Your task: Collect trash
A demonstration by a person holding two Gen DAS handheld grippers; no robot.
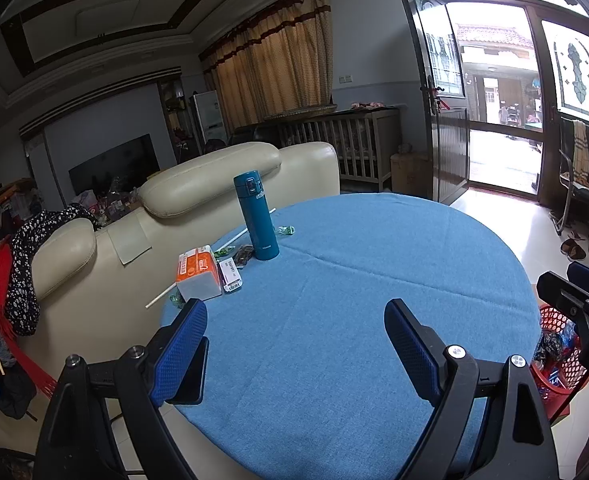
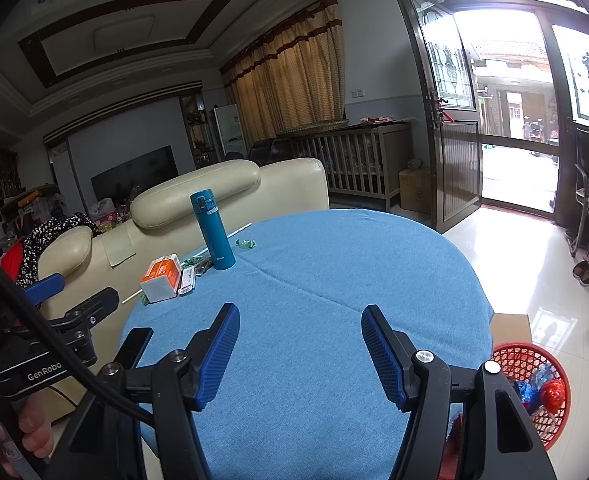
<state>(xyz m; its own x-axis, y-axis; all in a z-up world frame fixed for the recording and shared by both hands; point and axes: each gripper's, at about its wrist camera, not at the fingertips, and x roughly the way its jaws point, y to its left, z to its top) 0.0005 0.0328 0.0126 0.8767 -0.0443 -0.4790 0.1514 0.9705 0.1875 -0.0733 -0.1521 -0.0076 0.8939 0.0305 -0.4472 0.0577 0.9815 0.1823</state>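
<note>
Round surface (image 1: 354, 300) under a blue cloth, and at its far left edge a teal flask (image 1: 256, 216) stands upright. Beside it, an orange-and-white box (image 1: 198, 272), a labelled packet (image 1: 230, 276), green wrappers (image 1: 286, 230) and a white straw (image 1: 210, 258) lie flat.

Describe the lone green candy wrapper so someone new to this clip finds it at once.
Start at the round table with the blue cloth, then find the tall teal flask standing near its far left edge. The green wrapper lies just right of the flask, alone on bare cloth, while the other scraps crowd left by the orange-and-white box.
</note>
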